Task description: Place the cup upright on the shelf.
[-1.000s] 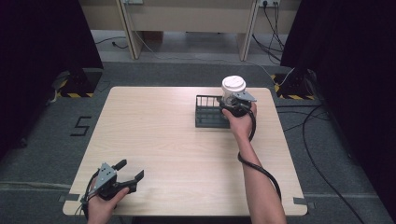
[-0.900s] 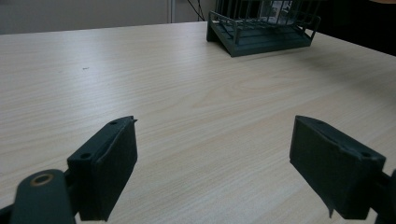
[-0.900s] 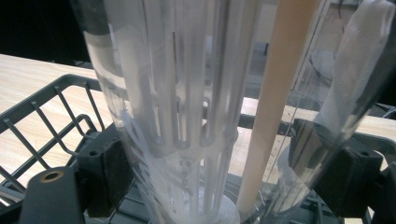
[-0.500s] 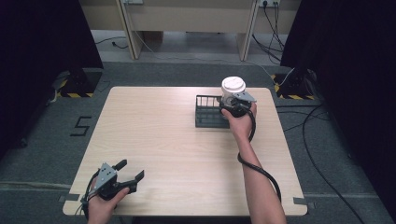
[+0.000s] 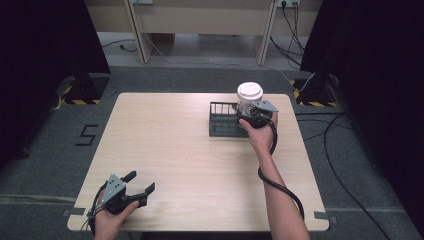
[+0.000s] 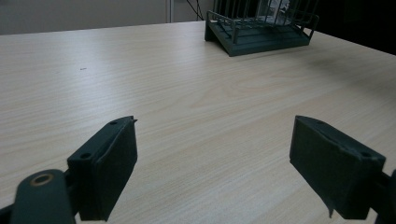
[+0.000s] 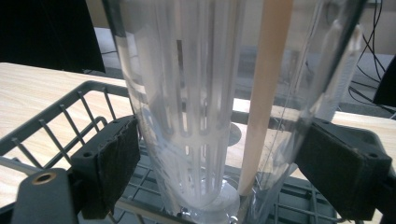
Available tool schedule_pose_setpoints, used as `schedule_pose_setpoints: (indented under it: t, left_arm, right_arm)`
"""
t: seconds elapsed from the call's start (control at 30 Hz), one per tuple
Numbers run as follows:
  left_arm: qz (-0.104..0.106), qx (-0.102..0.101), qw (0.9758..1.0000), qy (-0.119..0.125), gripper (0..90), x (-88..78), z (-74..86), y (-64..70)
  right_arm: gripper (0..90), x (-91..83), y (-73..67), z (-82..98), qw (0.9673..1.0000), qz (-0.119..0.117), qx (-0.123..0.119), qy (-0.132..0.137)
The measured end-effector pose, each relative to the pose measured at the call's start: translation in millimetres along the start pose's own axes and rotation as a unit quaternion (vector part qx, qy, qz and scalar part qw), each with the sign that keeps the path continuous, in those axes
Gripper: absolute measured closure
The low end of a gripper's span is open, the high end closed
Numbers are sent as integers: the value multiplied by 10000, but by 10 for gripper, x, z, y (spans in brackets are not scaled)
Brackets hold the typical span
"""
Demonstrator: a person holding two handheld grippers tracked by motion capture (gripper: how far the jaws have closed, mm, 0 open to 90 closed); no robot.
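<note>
At the near left corner of the table (image 5: 190, 165), the left gripper (image 5: 134, 192) is held low in the person's left hand (image 5: 107, 222), its jaws spread wide with nothing between them. In the left gripper view the same two black pads (image 6: 108, 165) are seen well apart over bare wood grain, and the dark wire rack (image 6: 261, 28) is seen far off across the table top. Farther off, toward the far right edge, the right gripper (image 5: 248, 116) is seen from the high view, gripped in the right hand (image 5: 257, 134), with its cable (image 5: 280, 187) looping back along the forearm. A clear plastic cup (image 5: 248, 100) with a white lid (image 5: 249, 91) is clamped between its jaws and is held at the right end of the rack (image 5: 222, 120). Whether the cup base rests on the rack floor cannot be told from the high view. In the right gripper view, the pads (image 7: 116, 154) are seen pressed against the cup's (image 7: 210, 93) transparent wall on both sides, a white ribbed insert (image 7: 187, 116) and a pale stick (image 7: 261, 93) are seen inside it, and the cup bottom is seen down among the rack's (image 7: 70, 107) grid wires.
</note>
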State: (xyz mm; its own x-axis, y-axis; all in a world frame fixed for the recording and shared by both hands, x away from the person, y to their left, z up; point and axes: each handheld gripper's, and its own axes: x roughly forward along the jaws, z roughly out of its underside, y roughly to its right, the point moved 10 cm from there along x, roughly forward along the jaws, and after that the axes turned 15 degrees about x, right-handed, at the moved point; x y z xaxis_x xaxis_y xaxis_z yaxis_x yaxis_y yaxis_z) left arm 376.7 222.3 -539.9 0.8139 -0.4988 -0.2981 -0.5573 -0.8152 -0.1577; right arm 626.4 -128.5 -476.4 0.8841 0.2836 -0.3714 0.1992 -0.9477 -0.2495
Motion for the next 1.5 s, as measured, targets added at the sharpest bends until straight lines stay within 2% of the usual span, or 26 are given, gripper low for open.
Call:
schedule_pose_setpoints:
  t: [0.67,1.17,1.43,1.5]
  left_arm:
    - [7,14,10000,-10,146,-1,0,10]
    - [5,23,10000,-21,146,-5,3,9]
    - [-4,28,10000,-23,146,-5,4,7]
    - [-3,24,10000,-21,146,-4,4,9]
  right_arm:
    - [156,-295,-28,22,9999,-100,-119,-71]
    - [179,-473,-35,97,9998,-138,-101,-75]
    - [203,-569,6,172,9996,-153,-214,-121]
    - [211,-610,32,192,9997,-154,-178,-113]
